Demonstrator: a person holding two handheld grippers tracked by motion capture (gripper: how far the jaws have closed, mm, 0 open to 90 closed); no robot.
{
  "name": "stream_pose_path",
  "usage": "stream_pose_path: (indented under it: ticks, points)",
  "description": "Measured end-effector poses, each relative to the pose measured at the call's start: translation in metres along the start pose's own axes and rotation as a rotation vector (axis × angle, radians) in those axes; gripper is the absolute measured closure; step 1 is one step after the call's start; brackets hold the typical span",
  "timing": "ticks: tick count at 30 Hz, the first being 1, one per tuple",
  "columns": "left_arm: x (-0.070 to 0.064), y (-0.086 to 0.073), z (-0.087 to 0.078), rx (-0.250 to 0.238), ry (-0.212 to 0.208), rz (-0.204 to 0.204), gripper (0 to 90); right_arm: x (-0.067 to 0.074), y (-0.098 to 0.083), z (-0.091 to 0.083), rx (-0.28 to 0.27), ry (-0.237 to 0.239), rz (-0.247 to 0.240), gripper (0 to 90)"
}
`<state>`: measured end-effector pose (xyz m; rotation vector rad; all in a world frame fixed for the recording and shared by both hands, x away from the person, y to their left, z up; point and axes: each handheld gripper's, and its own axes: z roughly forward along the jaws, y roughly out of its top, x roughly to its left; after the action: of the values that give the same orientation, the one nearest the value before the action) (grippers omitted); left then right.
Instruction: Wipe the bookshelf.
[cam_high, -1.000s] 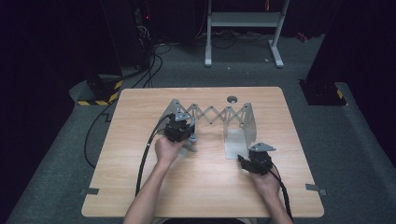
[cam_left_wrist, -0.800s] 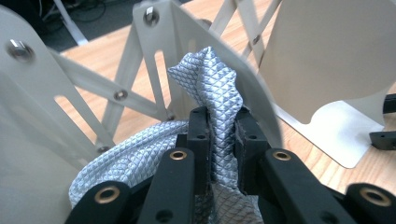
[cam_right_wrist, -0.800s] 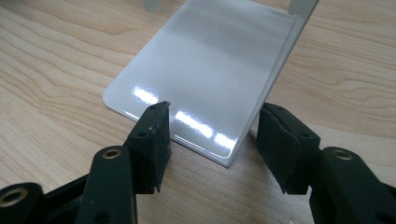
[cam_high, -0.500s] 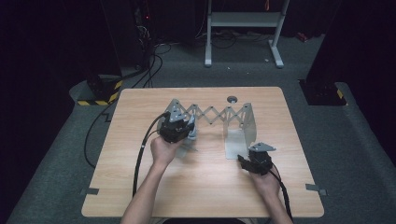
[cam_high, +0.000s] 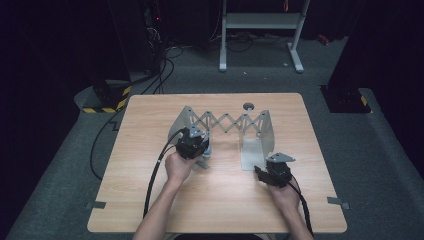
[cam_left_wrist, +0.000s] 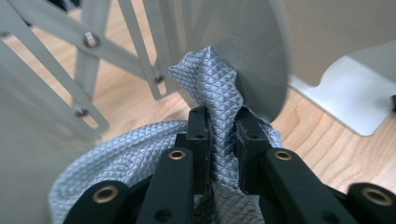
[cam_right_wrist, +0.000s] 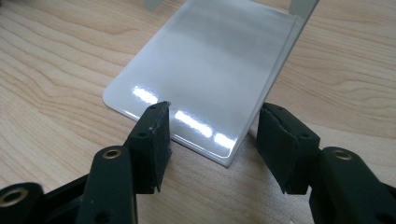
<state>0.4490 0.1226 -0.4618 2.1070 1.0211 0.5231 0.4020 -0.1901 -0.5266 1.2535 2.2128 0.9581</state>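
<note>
Grey cloth (cam_left_wrist: 224, 121) pinched in left tongs (cam_left_wrist: 223, 135), right tongs (cam_right_wrist: 212, 140) wide beside rack foot (cam_right_wrist: 205, 74)

One metal folding rack (cam_high: 227, 122) stands on one table (cam_high: 150, 170). One grey cloth (cam_left_wrist: 219, 98) is there. Two grippers, left (cam_high: 202, 150) and right (cam_high: 261, 172).

The high view looks forward and down from above the person's side, taking in the whole bench (cam_high: 150, 200). Each gripper view rides low and close — both share the folding metal rack (cam_high: 225, 122) with it.
</note>
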Motion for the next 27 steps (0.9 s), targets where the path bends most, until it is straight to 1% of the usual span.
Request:
stream_pose_path:
  ticks: [4,6,7,10,11,12,14,16,18,20,23,25,27]
  points:
    - [0.001,-0.008,0.013,0.045,0.016,0.005,78.4,0.0,0.0,0.0,0.0,0.0,0.0,45.0]
    - [0.002,-0.014,0.017,0.072,0.039,0.015,78.1,0.0,0.0,0.0,0.0,0.0,0.0,45.0]
    - [0.002,-0.019,0.019,0.081,0.049,0.013,78.0,0.0,0.0,0.0,0.0,0.001,0.0,45.0]
    - [0.004,-0.03,0.018,0.093,0.064,0.007,77.5,0.0,0.0,0.0,0.0,0.001,0.0,45.0]
    - [0.005,-0.039,0.015,0.097,0.073,0.001,76.4,0.0,0.0,0.0,0.0,0.001,0.0,45.0]
    - [0.005,-0.039,0.015,0.097,0.073,0.001,75.7,0.0,0.0,0.0,0.0,0.001,0.0,45.0]
    - [0.007,-0.049,0.009,0.091,0.084,-0.012,74.4,0.0,0.0,0.0,0.0,0.001,0.0,45.0]
    - [0.009,-0.058,0.004,0.091,0.102,-0.021,71.2,0.0,0.0,0.0,0.0,0.001,0.0,45.0]
    - [0.01,-0.064,0.0,0.084,0.12,-0.018,68.9,0.0,0.0,0.0,0.0,0.0,0.001,45.0]
    - [0.01,-0.067,-0.003,0.08,0.141,-0.019,65.0,0.0,0.0,0.0,0.001,0.0,0.001,45.1]
    - [0.011,-0.073,-0.005,0.063,0.167,-0.04,57.8,0.0,0.0,0.0,0.0,0.0,0.001,45.0]
    - [0.011,-0.076,-0.006,0.057,0.184,-0.039,53.4,0.0,0.0,0.0,0.0,0.0,0.001,45.0]
    - [0.011,-0.078,-0.008,0.054,0.192,-0.053,50.8,0.0,0.0,0.0,0.0,0.0,0.001,45.0]
